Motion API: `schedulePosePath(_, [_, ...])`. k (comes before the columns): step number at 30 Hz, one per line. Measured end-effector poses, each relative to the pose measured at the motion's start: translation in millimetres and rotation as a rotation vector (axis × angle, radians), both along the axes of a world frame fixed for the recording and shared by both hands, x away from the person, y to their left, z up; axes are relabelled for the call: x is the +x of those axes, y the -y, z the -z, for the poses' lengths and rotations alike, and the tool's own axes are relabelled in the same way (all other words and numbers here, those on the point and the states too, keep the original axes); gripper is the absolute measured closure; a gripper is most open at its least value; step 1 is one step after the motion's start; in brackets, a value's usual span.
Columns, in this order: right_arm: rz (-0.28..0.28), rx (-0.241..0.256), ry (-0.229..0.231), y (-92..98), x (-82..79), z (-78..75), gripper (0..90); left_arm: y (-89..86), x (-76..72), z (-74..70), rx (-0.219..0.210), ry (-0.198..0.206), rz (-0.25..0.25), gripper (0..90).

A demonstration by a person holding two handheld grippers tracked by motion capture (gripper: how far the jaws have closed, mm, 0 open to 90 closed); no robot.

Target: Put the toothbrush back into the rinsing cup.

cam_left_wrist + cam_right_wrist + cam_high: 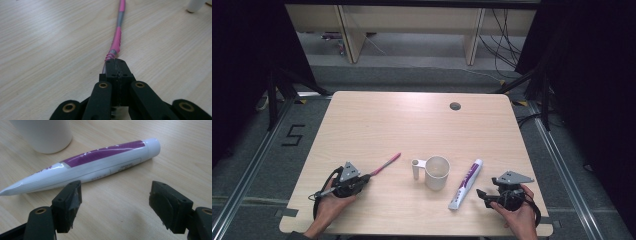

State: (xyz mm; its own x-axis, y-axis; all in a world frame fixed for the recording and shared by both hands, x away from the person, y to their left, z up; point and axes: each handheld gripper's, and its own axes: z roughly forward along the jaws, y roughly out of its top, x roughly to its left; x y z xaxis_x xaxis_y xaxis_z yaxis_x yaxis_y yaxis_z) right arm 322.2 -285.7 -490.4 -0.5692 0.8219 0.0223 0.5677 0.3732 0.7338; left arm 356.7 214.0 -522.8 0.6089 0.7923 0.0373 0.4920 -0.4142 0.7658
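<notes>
We see the left gripper (116,66) clamped on the pink-and-grey plastic toothbrush (117,40), angled toward 2 o'clock at the white ceramic mug (436,172), likely to load it; the right gripper (113,201) gapes wide beside the white-and-purple toothpaste tube (85,166).

Far half of the light wooden table (412,120) is open, with a dark round cable hole (455,106) near the back edge. The near strip is crowded: pink-and-grey toothbrush (384,164) left, white handled plastic cup (436,172) centre, white-and-purple toothpaste tube (466,184) just right. A narrow gap lies between cup and tube, with bare wood in front of the tube.
</notes>
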Motion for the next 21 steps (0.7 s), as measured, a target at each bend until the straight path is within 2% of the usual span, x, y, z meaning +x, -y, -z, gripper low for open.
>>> schedulePosePath(1, [-0.005,0.004,-0.013,-0.4,0.0,0.3,27.0,-2.0,1.9,-0.6,0.019,-0.004,0.004,89.2])
schedulePosePath(3, [-0.002,0.001,0.003,0.1,-0.1,-0.3,27.2,-4.3,6.2,0.3,0.009,0.007,-0.017,89.2])
schedulePosePath(4, [0.001,0.010,-0.009,-0.5,-0.2,0.1,27.1,-5.5,7.1,-0.3,0.021,0.004,-0.022,89.2])
schedulePosePath(6, [-0.007,0.007,-0.014,0.0,-0.1,0.3,27.2,-6.2,8.7,-0.4,0.010,0.012,-0.036,89.2])
schedulePosePath(7, [-0.006,0.012,-0.016,-0.2,-0.1,0.5,27.2,-9.1,11.7,-1.6,0.031,0.006,-0.041,89.2])
schedulePosePath(8, [0.011,0.016,-0.029,-1.0,-1.6,-0.5,27.2,-9.1,11.7,-1.6,0.031,0.006,-0.041,89.2])
schedulePosePath(9, [-0.005,0.013,-0.014,0.0,0.3,0.2,27.2,-9.6,13.5,-0.6,0.019,0.010,-0.045,89.3])
schedulePosePath(11, [-0.004,0.006,-0.014,0.4,0.5,0.2,27.2,-11.3,17.1,-0.5,0.025,0.007,-0.055,89.3])
schedulePosePath(12, [-0.006,0.005,-0.016,0.4,0.3,0.6,27.2,-11.9,21.5,1.2,0.003,0.018,-0.067,89.2])
schedulePosePath(14, [-0.005,0.011,-0.016,0.2,0.3,0.5,27.2,-13.1,24.5,0.0,0.012,0.020,-0.078,89.3])
schedulePosePath(16, [0.001,0.002,-0.006,0.5,0.5,0.4,27.2,-12.5,26.4,-0.2,0.002,0.018,-0.083,89.3])
schedulePosePath(17, [-0.009,0.011,-0.025,0.2,0.8,1.3,27.2,-13.4,28.1,-1.4,0.019,0.018,-0.080,89.2])
schedulePosePath(18, [-0.009,0.011,-0.025,0.2,0.8,1.3,27.2,-11.6,30.1,-0.9,-0.003,0.024,-0.094,89.2])
schedulePosePath(19, [-0.013,0.012,-0.026,0.4,0.8,1.3,27.2,-12.9,32.1,-1.9,0.014,0.021,-0.087,89.3])
schedulePosePath(21, [0.004,0.014,-0.031,-0.3,-0.4,0.4,27.2,-11.9,35.4,-1.0,0.017,0.015,-0.097,89.3])
